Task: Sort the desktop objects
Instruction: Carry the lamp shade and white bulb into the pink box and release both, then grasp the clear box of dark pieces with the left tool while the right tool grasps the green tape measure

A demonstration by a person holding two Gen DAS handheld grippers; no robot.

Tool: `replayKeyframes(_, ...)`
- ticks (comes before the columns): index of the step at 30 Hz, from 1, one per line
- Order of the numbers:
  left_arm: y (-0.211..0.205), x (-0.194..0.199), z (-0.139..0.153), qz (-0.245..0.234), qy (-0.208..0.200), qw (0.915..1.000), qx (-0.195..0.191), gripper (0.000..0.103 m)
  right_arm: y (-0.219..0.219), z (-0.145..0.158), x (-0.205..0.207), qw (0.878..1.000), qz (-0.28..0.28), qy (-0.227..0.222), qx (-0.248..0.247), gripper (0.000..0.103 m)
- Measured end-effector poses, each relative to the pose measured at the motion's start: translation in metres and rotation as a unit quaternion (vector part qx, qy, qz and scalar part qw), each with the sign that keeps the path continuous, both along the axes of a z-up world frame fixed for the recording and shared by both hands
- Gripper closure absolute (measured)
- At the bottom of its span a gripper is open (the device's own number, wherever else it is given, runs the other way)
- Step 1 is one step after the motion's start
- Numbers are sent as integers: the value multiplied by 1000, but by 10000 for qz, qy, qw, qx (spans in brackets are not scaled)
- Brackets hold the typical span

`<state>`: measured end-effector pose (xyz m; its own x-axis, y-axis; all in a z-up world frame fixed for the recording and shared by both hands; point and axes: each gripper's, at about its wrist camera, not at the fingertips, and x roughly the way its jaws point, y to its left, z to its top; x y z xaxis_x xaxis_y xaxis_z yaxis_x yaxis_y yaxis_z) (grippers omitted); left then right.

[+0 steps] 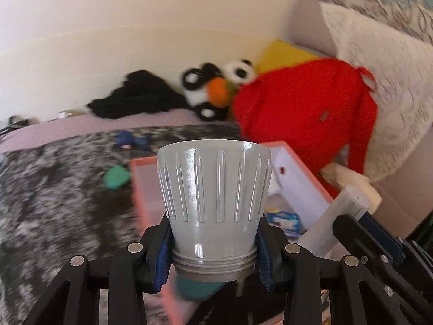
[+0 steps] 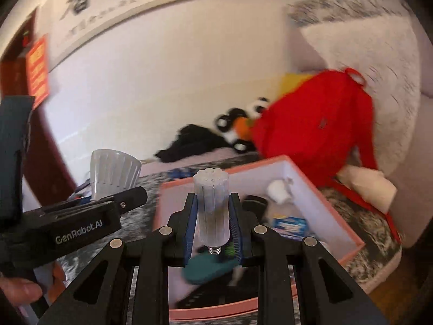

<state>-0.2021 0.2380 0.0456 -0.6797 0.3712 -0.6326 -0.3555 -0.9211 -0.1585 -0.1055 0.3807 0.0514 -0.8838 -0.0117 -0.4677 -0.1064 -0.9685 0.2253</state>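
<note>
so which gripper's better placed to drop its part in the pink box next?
Right, probably. The right gripper holds its clear cylinder directly before the pink box; the left gripper's ribbed cup sits further left.

grey ribbed cup (image 1: pixel 213 189); red backpack (image 1: pixel 305 111); pink-rimmed box (image 2: pixel 311 178); mottled grey-white blanket (image 1: pixel 54 189).

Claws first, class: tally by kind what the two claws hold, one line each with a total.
Grey ribbed cup-shaped part, in the left claw: 1
Translucent fluted cylinder with a screw end, in the right claw: 1
Total: 2
</note>
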Motion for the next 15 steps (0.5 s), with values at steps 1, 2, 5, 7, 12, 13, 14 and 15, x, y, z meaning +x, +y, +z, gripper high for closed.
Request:
replayKeyframes(1,9,-3,-3,-42,-7,10000,-37,59,9,-3,-2,10000,-69,-44,-39,78)
replayKeyframes(2,16,-6,-6,-83,-12,9999,-67,59,19,-7,-6,9998,-130,-91,-86,78)
replayKeyframes(5,34,-13,-16,-139,18,9993,-342,45,38,-19,-21,9992,-206,-229,-251,75)
replayKeyframes(7,34,-16,-20,215,185,9976,-625,23,47,-28,-28,9973,-551,-418,-250,48)
replayKeyframes(12,7,-30,-19,388,-4,9992,-66,5,65,-32,-28,9947,-750,-281,-639,26)
replayKeyframes(13,2,-32,-18,423,-31,9991,-18,5,64,-31,-27,9948,-761,-249,-624,26)
replayKeyframes(14,-3,-33,-18,469,-12,9989,0,5,61,-30,-26,9954,-784,-220,-507,25)
replayKeyframes(15,-8,-33,-17,515,19,9987,7,5,57,-28,-26,9958,-782,-200,-429,25)
